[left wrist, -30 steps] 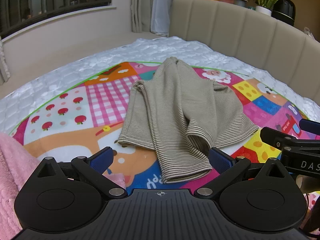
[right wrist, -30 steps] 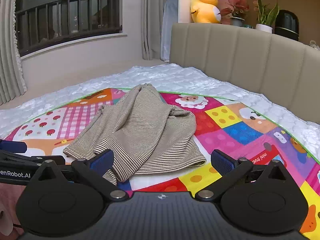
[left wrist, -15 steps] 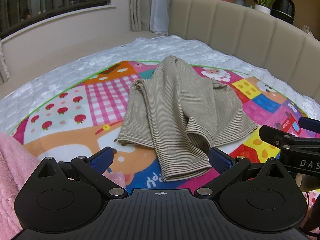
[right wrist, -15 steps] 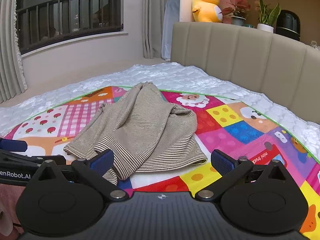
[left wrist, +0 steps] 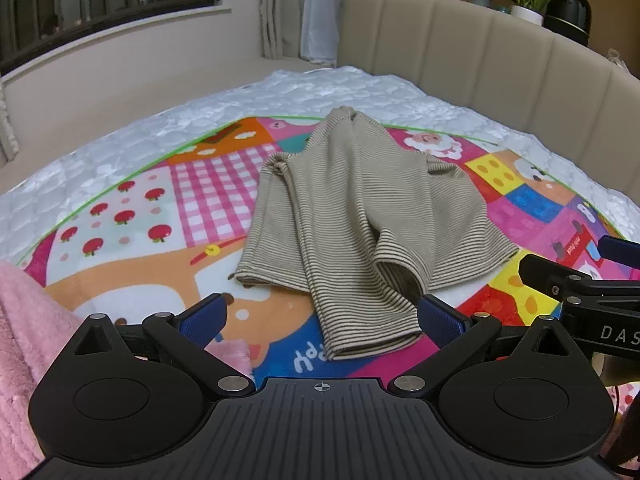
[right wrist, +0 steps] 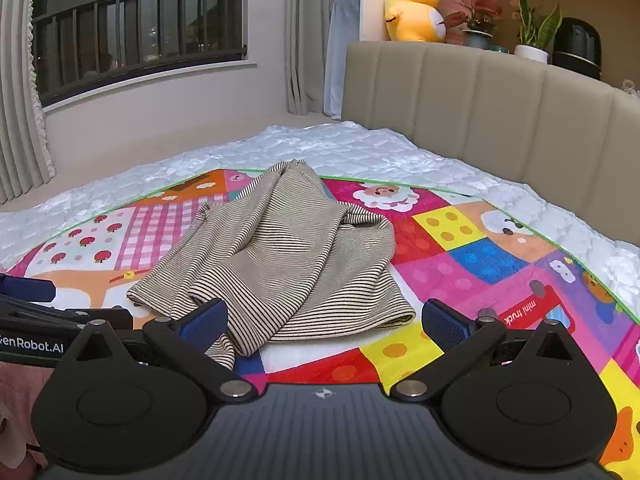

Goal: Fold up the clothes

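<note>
A beige, dark-striped garment (left wrist: pixel 360 216) lies rumpled and partly folded on a colourful patchwork mat (left wrist: pixel 160 220); it also shows in the right wrist view (right wrist: pixel 288 256). My left gripper (left wrist: pixel 320 320) is open and empty, just short of the garment's near hem. My right gripper (right wrist: pixel 324 320) is open and empty, with the garment's near edge between its fingers but apart from them. The right gripper's body shows at the right edge of the left wrist view (left wrist: pixel 580 292).
A pink fluffy cloth (left wrist: pixel 24 340) lies at the near left. The mat lies on a white quilted mattress (right wrist: pixel 360 148). A beige padded headboard (right wrist: pixel 500 100) stands behind it, with a yellow plush toy (right wrist: pixel 412 8) and plants (right wrist: pixel 536 28) on its ledge.
Both grippers have moved slightly forward toward the garment. Nothing was grasped or released.
</note>
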Available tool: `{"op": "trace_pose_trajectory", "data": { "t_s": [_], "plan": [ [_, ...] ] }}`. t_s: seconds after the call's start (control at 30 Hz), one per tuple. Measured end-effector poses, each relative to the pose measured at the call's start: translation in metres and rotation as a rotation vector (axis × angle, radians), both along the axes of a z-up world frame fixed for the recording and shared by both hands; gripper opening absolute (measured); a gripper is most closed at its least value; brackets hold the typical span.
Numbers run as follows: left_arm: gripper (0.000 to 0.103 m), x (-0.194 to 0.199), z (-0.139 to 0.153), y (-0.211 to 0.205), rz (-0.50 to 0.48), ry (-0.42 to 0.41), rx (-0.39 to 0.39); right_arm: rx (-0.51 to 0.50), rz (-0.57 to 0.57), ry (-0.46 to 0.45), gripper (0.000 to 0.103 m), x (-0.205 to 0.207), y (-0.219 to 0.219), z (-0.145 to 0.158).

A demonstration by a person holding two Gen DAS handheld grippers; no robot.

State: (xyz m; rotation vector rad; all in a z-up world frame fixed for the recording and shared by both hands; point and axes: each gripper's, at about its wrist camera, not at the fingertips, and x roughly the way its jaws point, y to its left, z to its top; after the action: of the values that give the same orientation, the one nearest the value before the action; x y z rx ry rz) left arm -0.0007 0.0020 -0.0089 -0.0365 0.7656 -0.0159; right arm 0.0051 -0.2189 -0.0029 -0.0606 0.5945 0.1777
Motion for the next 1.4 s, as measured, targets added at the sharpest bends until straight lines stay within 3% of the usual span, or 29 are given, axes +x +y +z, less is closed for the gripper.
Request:
{"op": "trace_pose_trajectory", "data": {
  "t_s": [1.4],
  "plan": [
    [0.103, 0.0047, -0.0037, 0.0018, -0.006, 0.021, -0.009, -0.011, 0.002, 0.017, 0.103, 0.0001, 0.0039, -0.0059]
  ]
}}
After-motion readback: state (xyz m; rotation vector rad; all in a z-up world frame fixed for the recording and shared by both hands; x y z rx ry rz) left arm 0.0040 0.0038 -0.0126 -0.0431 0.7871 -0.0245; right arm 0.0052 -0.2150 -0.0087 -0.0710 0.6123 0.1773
